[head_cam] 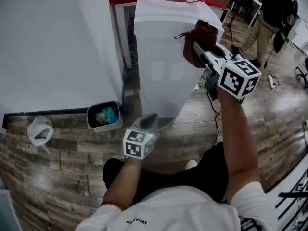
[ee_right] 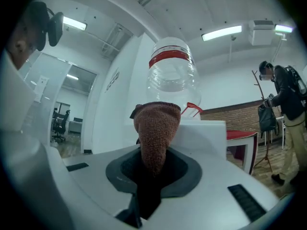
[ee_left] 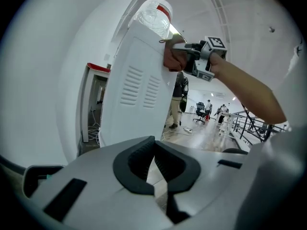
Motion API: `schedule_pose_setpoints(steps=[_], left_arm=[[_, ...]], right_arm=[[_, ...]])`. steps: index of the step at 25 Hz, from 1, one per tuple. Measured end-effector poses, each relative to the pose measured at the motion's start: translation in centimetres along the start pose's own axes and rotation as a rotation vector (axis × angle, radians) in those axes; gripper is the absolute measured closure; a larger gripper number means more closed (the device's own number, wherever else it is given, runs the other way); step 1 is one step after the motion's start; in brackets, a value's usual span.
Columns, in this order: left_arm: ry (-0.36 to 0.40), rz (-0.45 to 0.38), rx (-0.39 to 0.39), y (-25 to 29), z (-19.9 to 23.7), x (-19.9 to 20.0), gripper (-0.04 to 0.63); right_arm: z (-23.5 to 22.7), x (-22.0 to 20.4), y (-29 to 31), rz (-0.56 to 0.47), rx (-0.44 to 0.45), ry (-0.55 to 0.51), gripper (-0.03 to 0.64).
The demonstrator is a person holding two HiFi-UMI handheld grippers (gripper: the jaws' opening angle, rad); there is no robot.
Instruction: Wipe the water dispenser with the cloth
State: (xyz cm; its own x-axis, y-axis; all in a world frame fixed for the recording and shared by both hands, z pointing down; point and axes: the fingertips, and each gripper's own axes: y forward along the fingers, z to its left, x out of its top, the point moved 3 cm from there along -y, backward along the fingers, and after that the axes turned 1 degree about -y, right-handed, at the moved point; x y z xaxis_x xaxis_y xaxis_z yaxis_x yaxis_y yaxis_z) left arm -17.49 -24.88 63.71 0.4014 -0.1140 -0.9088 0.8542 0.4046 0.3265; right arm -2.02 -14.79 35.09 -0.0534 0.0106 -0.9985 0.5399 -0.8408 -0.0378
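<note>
- Wooden plank floor [head_cam: 62, 153], seen steeply from above, with a white wall along its left side.
- A tall white water dispenser [head_cam: 161, 57] stands on the floor near the wall. The left gripper view shows vent slots in its panel.
- A clear water bottle [ee_right: 171, 73] with a red band sits upside down on top of the dispenser.
- A person [head_cam: 272, 13] in dark clothes stands in the background at upper right.
- The right gripper [head_cam: 198, 49] is raised near the top of the dispenser. Its jaws are closed on the cloth.
- The left gripper [head_cam: 149, 118] is held low, near the foot of the dispenser. Its jaws are together with nothing between them.
- A small bin [head_cam: 91, 117] stands on the floor beside the dispenser's base, with blue and yellow items inside.
- A reddish-brown knitted cloth [ee_right: 156, 123] sticks out from the right gripper's jaws. It rests against the dispenser's upper right edge.
</note>
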Motion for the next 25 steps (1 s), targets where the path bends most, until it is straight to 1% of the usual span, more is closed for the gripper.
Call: schedule_pose_setpoints(steps=[4,7,13,17,20,25], left_arm=[[0.007,0.002,-0.010,-0.3,-0.2,0.0,0.606],[0.015,0.006,-0.016,-0.3,-0.2,-0.1,0.606],[0.011,0.015,-0.032,-0.1,-0.7,-0.2,0.606],[0.013,0.012,-0.029,0.1,-0.4,-0.5,0.606],[0.011,0.011,-0.015,0.1,-0.1,-0.9,0.606],[0.004,-0.002,0.008,-0.6,0.5,-0.8,0.606]], right_arm=[[-3.0,-0.4,-2.7,-0.007,-0.084,0.017,0.558],[-4.6,-0.5,-4.4,-0.023,-0.131,0.025,0.558],[-7.3,-0.7,-6.6,-0.025,-0.236,0.009,0.558],[-8.0,-0.9,-7.8,-0.034,-0.293,-0.018,0.558],[-7.2,-1.2,-8.2,-0.064,-0.296,-0.013,0.558],[-2.7,-2.7,-7.5,-0.143,-0.194,0.052,0.558]])
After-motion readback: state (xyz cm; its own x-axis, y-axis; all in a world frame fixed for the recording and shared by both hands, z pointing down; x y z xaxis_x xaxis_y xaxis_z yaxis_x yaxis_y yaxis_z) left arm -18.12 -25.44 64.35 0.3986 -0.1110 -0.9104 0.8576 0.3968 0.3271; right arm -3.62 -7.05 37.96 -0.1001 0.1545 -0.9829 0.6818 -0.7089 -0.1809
